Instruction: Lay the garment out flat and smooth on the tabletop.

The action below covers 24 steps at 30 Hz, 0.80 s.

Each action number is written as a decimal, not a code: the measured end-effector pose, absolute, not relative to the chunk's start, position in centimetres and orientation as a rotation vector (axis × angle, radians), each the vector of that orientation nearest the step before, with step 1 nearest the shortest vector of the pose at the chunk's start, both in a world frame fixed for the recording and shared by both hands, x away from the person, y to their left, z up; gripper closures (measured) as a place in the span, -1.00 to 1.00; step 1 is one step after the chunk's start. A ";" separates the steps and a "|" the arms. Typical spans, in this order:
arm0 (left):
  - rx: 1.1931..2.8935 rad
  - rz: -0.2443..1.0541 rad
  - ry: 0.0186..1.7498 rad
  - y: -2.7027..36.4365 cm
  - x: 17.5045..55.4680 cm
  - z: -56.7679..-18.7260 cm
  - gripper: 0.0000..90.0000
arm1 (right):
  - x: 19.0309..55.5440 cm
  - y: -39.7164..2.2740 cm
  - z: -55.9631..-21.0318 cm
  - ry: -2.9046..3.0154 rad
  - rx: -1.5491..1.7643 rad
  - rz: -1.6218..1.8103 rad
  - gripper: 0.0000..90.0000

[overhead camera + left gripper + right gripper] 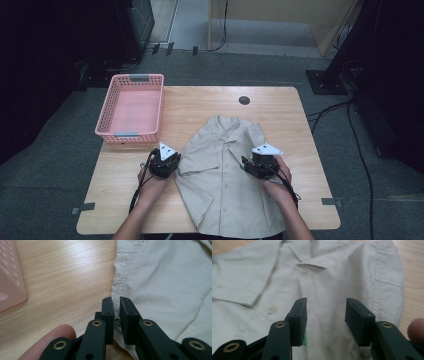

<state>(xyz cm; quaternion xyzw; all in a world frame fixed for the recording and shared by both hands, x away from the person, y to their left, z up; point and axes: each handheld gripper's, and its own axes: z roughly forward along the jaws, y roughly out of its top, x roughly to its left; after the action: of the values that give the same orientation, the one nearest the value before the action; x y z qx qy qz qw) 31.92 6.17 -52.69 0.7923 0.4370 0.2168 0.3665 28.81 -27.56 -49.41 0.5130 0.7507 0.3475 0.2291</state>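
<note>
A beige short-sleeved shirt [225,175] lies face up on the wooden table [285,115], collar toward the far side. My left gripper [175,163] is at the edge of the shirt's left-hand sleeve. In the left gripper view its jaws [116,301] stand almost together, with the sleeve's hem [115,285] pinched between them. My right gripper [248,165] hovers low over the shirt's front, right of the button placket. Seen in the right gripper view, its jaws [325,302] are apart above the cloth [329,277] and hold nothing.
A pink plastic basket [131,134] stands at the table's far left corner, its wall [10,280] close to my left gripper. A black round cable hole [244,100] sits near the far edge. Bare wood flanks the shirt on both sides.
</note>
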 end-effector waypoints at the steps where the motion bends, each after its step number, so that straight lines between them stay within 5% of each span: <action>1: 2.035 0.557 1.123 6.2 31.9 -52.7 0.84 | 29.0 -28.0 -49.7 2.064 1.426 0.938 0.17; 11: 2.035 0.556 1.123 6.2 31.9 -52.7 0.84 | 30.3 -31.9 -52.4 1.998 1.557 0.861 0.14; 24: 2.034 0.554 1.123 6.2 32.0 -52.7 0.83 | 28.4 -29.3 -49.3 2.095 1.345 1.030 0.26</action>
<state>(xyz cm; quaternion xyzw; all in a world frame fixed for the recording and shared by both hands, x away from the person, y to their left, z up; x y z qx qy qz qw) 31.95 6.21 -52.69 0.7919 0.4372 0.2156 0.3676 28.40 -29.31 -49.25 0.4866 0.7583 0.3728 0.2218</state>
